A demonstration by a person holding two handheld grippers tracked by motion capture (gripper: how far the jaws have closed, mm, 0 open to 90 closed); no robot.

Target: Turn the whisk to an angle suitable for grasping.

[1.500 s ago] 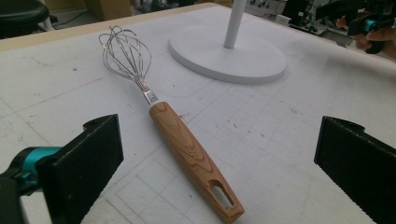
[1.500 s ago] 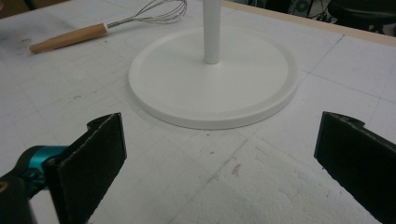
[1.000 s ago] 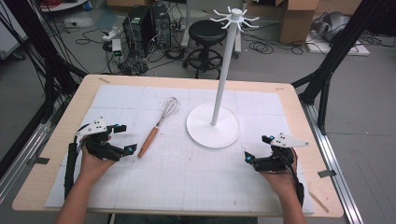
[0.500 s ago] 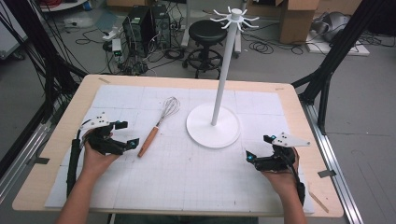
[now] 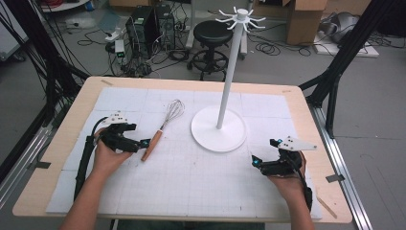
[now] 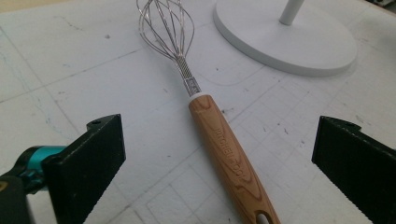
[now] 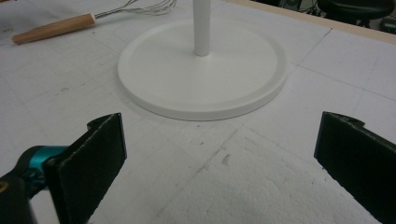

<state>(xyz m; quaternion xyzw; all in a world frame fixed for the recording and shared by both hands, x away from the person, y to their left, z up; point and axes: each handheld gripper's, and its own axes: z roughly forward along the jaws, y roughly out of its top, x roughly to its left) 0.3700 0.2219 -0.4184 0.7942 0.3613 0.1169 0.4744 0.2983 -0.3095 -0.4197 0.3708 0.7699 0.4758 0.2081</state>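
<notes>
A whisk (image 5: 162, 128) with a wooden handle (image 6: 229, 159) and wire head (image 6: 168, 23) lies flat on the white mat, left of a white stand (image 5: 219, 128) with a round base (image 7: 201, 70), tall pole and hooked top (image 5: 241, 18). My left gripper (image 5: 142, 144) is open at the handle's near end, and the handle lies between its wide-apart jaws in the left gripper view (image 6: 219, 163). My right gripper (image 5: 255, 162) rests open on the mat just right of the base, facing it, with nothing between its jaws (image 7: 219, 168).
The gridded white mat (image 5: 191, 187) covers most of the wooden table (image 5: 62, 129). Beyond the far edge stand a black stool (image 5: 210, 36), computer cases (image 5: 148, 24), cables and cardboard boxes. Black frame legs (image 5: 335, 72) flank the table.
My left gripper has moved right along the mat until its open jaws straddle the near end of the whisk handle. The right gripper has stayed in place.
</notes>
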